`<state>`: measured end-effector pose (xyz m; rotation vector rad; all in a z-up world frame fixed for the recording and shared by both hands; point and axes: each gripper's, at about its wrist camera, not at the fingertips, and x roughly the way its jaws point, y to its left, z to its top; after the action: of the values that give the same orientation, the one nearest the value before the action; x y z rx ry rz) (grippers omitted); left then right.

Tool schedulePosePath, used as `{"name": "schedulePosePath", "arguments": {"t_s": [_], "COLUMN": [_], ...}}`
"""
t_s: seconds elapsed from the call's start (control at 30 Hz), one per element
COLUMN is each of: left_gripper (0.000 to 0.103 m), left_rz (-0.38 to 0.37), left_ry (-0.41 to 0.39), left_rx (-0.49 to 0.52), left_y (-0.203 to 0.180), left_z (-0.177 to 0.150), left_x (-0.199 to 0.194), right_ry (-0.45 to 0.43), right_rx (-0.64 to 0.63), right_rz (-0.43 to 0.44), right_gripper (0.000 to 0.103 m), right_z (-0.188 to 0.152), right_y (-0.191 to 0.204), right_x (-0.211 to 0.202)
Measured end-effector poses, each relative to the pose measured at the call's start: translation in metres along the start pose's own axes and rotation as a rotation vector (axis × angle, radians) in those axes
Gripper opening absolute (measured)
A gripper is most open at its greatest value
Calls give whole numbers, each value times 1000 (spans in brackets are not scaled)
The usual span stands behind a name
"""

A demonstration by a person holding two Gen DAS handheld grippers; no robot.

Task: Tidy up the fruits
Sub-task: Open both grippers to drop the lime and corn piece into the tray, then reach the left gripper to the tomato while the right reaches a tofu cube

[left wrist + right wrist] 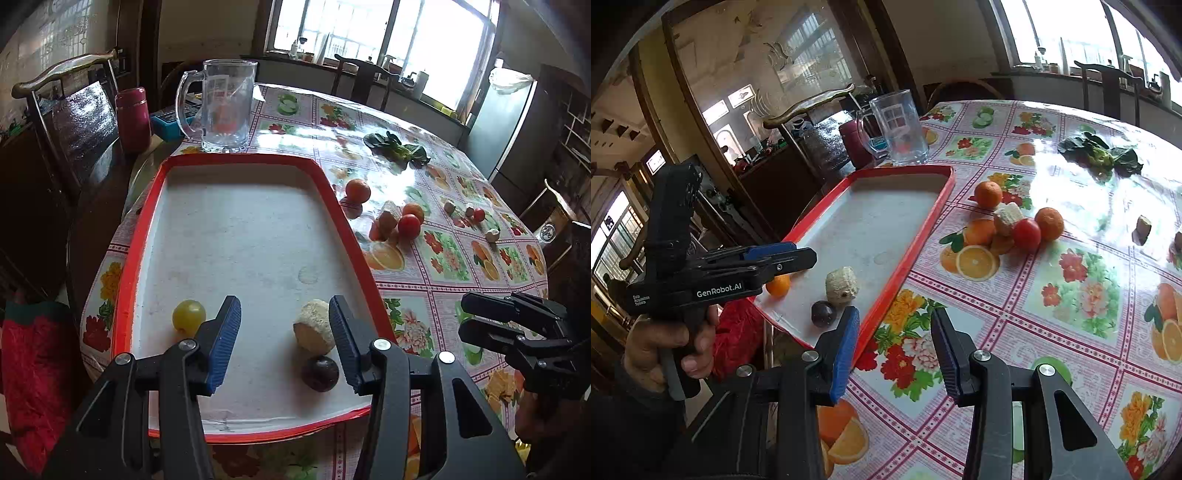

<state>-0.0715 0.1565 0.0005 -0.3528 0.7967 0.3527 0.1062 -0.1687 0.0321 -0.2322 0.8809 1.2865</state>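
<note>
Step in hand: between pick-ups; three pieces already lodged in tray (236,162), the rest out on counter (997,306).
Left claw (284,341): open, nothing between the pads; hovering over near end of tray.
Right claw (894,354): open, empty; poised over counter just outside tray's red rim.
Tray contents: yellow-green fruit (189,316) near left rim; pale rough piece (314,326) and dark plum (320,373) at near right, touching or nearly so.
Fruit outstanding: lone orange (988,194) near tray's right rim; cluster further out with tomato (1027,234), second orange (1049,223) and pale chunk (1008,218) packed together; small bits well apart at far right.
Next move, judged: right claw forward to lone orange as easiest target; jaws likely need widening for a round fruit.
Edges: raised red rim to be cleared on every drop.
Obstructions: glass mug (221,107) just beyond tray's far end; leafy greens (1100,151) further back.
Open room: middle and far end of tray bare; clear counter between right claw and cluster.
</note>
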Motion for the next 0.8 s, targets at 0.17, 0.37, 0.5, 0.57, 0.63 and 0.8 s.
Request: {"name": "schedulePosePath", "arguments": {"t_s": [0.17,0.37,0.5,0.57,0.63,0.8], "left_gripper": [48,48,48,48,48,48], "left_rz": [-23,-61,-89,-106,-119,-147], "left_ry": [3,5,13,19,24,34], "left_rx": [25,51,74,83,95,122], "left_y": [-17,-38,-55,-64,-73,-93], "left_z": [0,2,2,3,3,4], "left_x": [0,0,4,7,10,15], "right_ry": [-20,-45,-63,-71,-76,-88], "right_rx": [29,61,83,92,103,133], "right_rz": [-28,-66,-94,-108,-123,-152], "right_gripper": [43,43,43,43,43,43], "right_z": [-7,-15,-19,-21,-24,-30], "right_y": [-14,-32,-44,-50,-56,-74], "right_x": [-16,-35,-47,-54,-59,-71]}}
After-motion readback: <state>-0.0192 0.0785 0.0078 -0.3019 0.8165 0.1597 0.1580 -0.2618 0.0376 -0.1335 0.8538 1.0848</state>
